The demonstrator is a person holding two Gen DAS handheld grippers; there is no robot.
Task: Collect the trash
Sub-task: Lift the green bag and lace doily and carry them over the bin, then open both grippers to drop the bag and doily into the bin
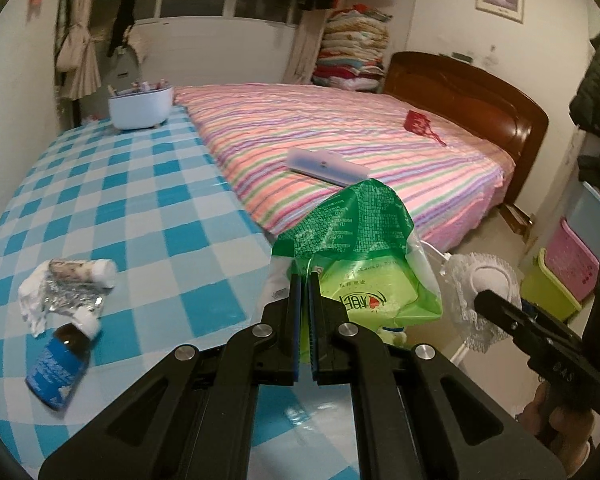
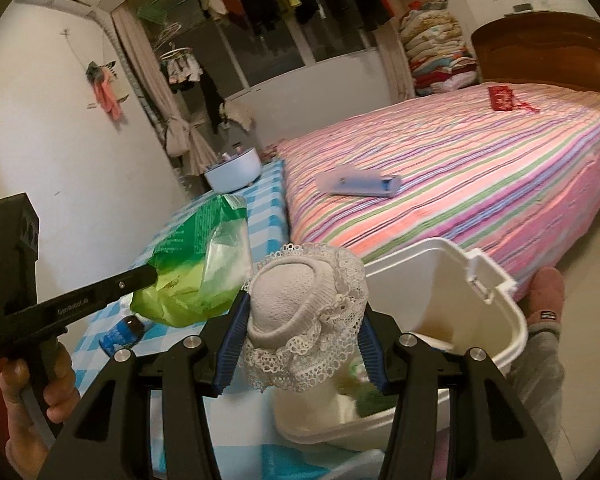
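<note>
My left gripper [image 1: 305,280] is shut on a crumpled green plastic wrapper [image 1: 360,248] and holds it in the air off the table's right edge; the wrapper also shows in the right wrist view [image 2: 188,272]. My right gripper [image 2: 300,316] is shut on a white lace-trimmed lid knob [image 2: 300,320] of a white trash bin [image 2: 496,320], holding it open; a little trash lies inside. On the blue checkered table [image 1: 140,200] lie a crumpled foil and tissue wad [image 1: 64,288] and a blue-labelled brown bottle [image 1: 60,364].
A pale blue bowl-shaped box [image 1: 140,108] stands at the table's far end. A bed with a striped pink cover [image 1: 340,128] holds a lilac case [image 1: 324,164] and a red pouch [image 1: 418,122]. Coloured storage bins [image 1: 560,272] stand at the right.
</note>
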